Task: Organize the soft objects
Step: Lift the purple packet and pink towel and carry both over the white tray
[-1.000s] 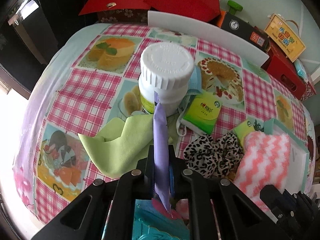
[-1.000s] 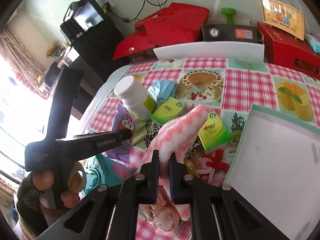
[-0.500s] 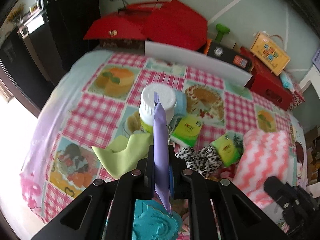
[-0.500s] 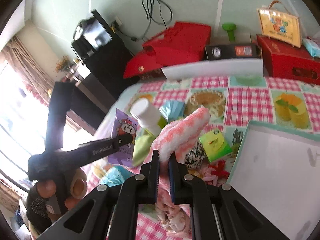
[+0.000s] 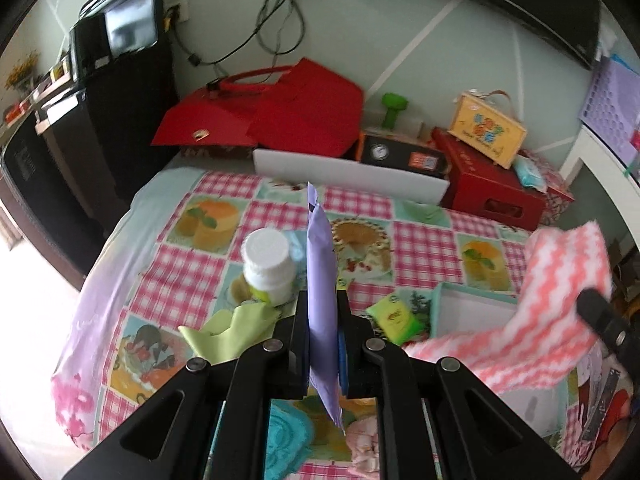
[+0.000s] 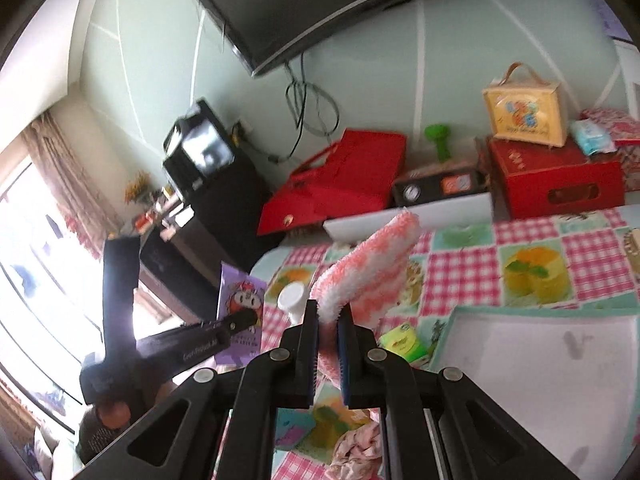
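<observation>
Both grippers have risen off the checked tablecloth. Left gripper pinches a flat purple packet edge-on; right gripper clamps a fluffy pink-and-white cloth, lifted clear, probably bound for the teal-rimmed white tray at right.

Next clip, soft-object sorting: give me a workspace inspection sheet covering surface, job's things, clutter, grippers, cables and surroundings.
Surface: table under a checked tablecloth with cake prints.
Job's things: pink-and-white fluffy cloth and purple packet both lifted; green cloth lying flat; open white box at right.
Clutter: white-capped bottle, green tissue pack.
Grippers: left gripper shut on the purple packet; right gripper shut on the fluffy cloth.
Cables: black cables hang on the wall behind, off the table.
Surroundings: red boxes, yellow gift bag, wall television.
</observation>
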The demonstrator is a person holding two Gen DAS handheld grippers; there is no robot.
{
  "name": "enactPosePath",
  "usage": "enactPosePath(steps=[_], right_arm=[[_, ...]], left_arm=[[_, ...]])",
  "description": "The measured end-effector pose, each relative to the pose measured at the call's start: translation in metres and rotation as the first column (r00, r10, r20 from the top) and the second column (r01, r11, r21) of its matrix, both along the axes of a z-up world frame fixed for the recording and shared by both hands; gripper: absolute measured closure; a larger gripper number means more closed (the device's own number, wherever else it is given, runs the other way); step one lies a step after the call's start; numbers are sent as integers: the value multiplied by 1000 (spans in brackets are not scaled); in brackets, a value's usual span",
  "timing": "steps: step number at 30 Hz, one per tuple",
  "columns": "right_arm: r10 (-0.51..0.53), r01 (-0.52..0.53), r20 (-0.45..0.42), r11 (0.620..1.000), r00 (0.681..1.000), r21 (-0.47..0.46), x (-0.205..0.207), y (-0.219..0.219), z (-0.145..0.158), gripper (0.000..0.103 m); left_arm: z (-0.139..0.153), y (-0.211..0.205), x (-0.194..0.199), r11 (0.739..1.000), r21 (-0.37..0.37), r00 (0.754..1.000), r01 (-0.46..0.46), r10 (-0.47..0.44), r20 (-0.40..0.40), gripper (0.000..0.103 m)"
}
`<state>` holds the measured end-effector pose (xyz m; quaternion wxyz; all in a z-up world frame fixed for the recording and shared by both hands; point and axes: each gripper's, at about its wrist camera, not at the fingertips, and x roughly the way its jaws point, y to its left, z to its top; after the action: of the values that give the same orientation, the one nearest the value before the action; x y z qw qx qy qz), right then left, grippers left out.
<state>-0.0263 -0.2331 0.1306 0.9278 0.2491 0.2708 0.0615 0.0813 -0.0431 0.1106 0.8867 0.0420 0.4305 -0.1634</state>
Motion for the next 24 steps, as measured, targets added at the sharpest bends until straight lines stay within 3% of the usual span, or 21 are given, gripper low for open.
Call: enactPosePath(steps=[10,24], right_arm=[[-242,244,59,970,968,-23,-51,-65,25,94],[-528,526,-24,848,849,-71,-101,-141,12,94]], left_arm=[[-4,-58,-27,988,37,988,152,-152,16,93],[-50,-154,-66,918,122,926,376,-367,-91,92]])
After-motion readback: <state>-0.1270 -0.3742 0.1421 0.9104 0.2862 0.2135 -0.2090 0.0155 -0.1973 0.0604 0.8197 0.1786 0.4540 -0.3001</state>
